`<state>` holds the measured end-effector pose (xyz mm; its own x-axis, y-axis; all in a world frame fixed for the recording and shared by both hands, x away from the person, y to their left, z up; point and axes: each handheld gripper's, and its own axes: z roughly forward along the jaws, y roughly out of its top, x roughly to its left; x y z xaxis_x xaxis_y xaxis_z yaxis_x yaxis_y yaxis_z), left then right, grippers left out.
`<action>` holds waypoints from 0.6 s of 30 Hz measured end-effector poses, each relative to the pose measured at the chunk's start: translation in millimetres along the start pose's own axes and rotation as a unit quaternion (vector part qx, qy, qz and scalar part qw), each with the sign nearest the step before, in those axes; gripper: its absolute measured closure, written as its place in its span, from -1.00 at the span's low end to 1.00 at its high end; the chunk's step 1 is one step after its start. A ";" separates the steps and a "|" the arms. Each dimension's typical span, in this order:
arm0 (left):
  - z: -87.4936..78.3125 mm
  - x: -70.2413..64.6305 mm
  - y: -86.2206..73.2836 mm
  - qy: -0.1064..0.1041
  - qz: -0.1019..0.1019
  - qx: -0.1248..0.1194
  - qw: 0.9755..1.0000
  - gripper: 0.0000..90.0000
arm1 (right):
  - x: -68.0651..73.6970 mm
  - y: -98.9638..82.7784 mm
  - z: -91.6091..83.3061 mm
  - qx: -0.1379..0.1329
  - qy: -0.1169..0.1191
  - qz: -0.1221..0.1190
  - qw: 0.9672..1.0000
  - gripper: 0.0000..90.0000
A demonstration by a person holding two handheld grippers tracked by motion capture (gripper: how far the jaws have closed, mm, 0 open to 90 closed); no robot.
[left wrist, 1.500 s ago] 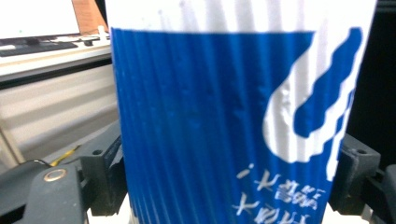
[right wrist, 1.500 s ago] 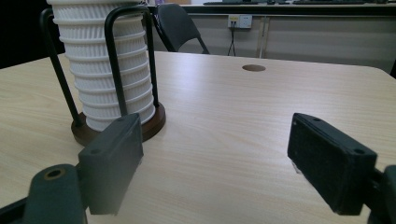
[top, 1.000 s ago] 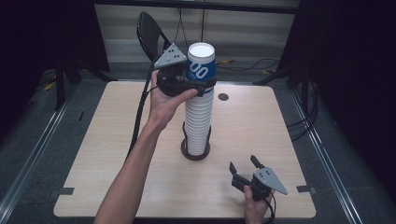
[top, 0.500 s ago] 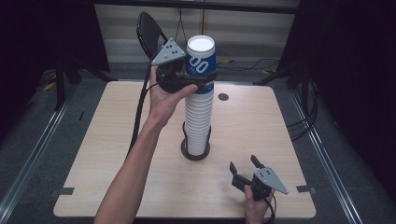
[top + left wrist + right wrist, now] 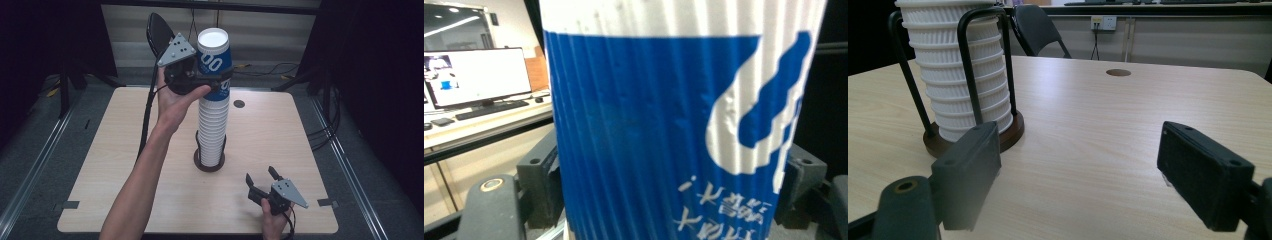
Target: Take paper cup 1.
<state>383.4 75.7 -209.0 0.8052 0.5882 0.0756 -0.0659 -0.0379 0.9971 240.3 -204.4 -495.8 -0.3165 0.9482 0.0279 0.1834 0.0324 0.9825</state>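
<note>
The left gripper point(image 5: 212, 82) has just been closing its jaws, and now they squeeze the top cup point(image 5: 215, 60), the blue and white one, from both sides. In the left gripper view the cup point(image 5: 674, 125) sits right between the two black jaws, so it looks held tight. Since a second ago the cup has gone up a little, and it now sits higher on the stack point(image 5: 212, 130) of white cups. I think the cup is being pulled off the stack, and it is nearly free but its bottom is still tucked into the cup below. The stack stands in a dark round holder point(image 5: 209, 162) near the middle of the desk point(image 5: 125, 200), a bit toward the near edge. The right gripper point(image 5: 262, 184) rests low near the near right corner of the desk, with its jaws wide apart and nothing in them. In the right gripper view the holder's black bars point(image 5: 978, 60) go up beside the stack point(image 5: 960, 75). A small round hole point(image 5: 239, 104) is in the desk near the far edge, and a black chair point(image 5: 160, 30) stands behind the desk. The next cup might stick and come up too, or the tall stack could lean. Nothing else blocks the way up.
</note>
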 end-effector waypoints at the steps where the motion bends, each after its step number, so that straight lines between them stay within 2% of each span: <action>1: -0.4 0.5 0.6 -0.002 -0.005 -0.002 1.000 -0.54 | 0.0 0.0 -0.1 0.000 -0.001 0.000 1.000 -0.61; 10: -6.6 1.9 4.0 -0.001 -0.007 -0.009 1.000 -0.54 | 0.0 0.0 0.0 0.000 0.000 -0.001 1.000 -0.62; 18: -16.8 5.4 6.5 -0.010 -0.016 -0.011 1.000 -0.54 | 0.1 0.0 -0.1 0.000 -0.002 -0.001 1.000 -0.62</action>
<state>377.5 92.1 -202.3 0.8189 0.5721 0.0450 -0.0534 -0.0021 0.9986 240.1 -204.3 -495.8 -0.3135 0.9493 0.0256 0.1824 0.0337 0.9827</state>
